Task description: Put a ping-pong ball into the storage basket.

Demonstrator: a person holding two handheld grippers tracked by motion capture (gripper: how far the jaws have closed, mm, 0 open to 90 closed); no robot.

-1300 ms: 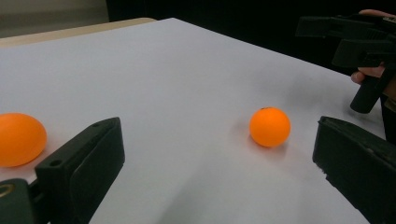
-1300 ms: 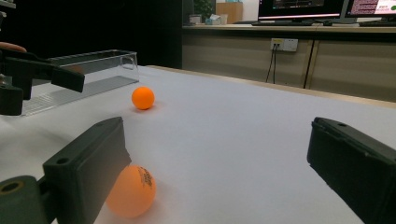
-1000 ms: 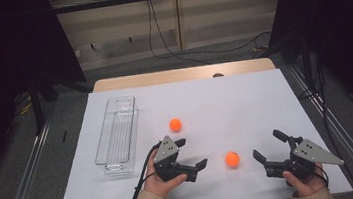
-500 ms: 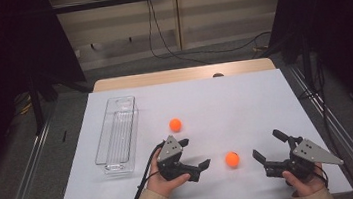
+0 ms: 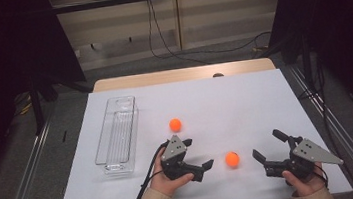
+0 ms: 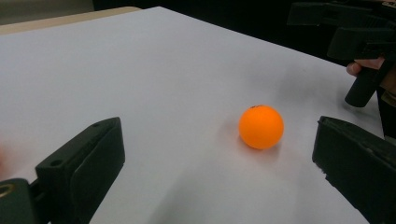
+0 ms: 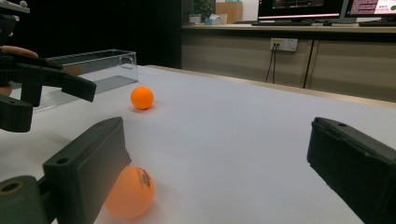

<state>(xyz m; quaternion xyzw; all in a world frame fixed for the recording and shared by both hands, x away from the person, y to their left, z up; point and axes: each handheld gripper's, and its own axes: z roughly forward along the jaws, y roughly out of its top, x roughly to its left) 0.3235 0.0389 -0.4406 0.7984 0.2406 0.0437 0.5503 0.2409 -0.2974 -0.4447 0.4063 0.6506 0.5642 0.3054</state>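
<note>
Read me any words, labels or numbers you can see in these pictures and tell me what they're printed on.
Nothing can be read.
Nearer orange ball: a small dark printed mark, too blurred to read; it also shows as a dark speck on top in the left gripper view.
Monitors in the background: lines of on-screen text, too small to read.
Farther orange ball: no print visible.

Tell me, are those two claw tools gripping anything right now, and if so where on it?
Nothing is held. The left gripper and right gripper both stand open, and the nearer orange ball lies free on the white table between them, with no jaw touching it.
</note>
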